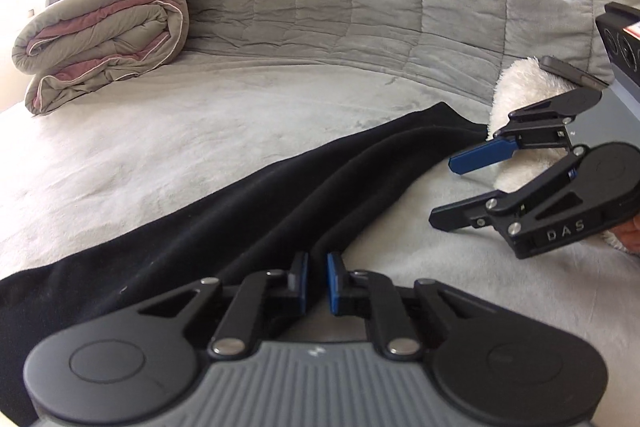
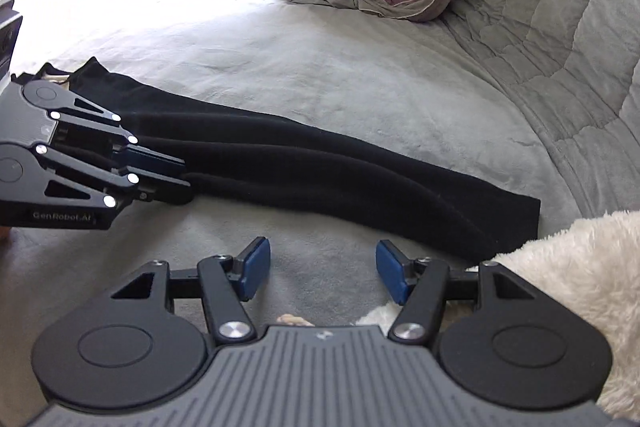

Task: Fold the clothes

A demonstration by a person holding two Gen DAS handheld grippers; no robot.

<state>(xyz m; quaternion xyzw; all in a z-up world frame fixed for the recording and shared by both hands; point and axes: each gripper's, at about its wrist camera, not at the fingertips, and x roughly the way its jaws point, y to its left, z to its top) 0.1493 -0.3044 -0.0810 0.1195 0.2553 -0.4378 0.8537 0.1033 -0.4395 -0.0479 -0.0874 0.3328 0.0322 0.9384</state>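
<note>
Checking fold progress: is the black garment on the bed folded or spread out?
Folded lengthwise: the black garment lies as a long narrow strip with layered ridges on the bed.

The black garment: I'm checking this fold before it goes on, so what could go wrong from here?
The left gripper seems to pinch only one ridge of the black garment, so lifting may drag the long folds askew. The right gripper hangs open and holds nothing, leaving the far end free to slide. The white fluffy item lies against that end and might catch in the fold.

Matt black knit garment (image 2: 320,171) on soft, plush grey bedcover (image 2: 320,67) — fluffy white fleece (image 2: 580,267) alongside.
</note>
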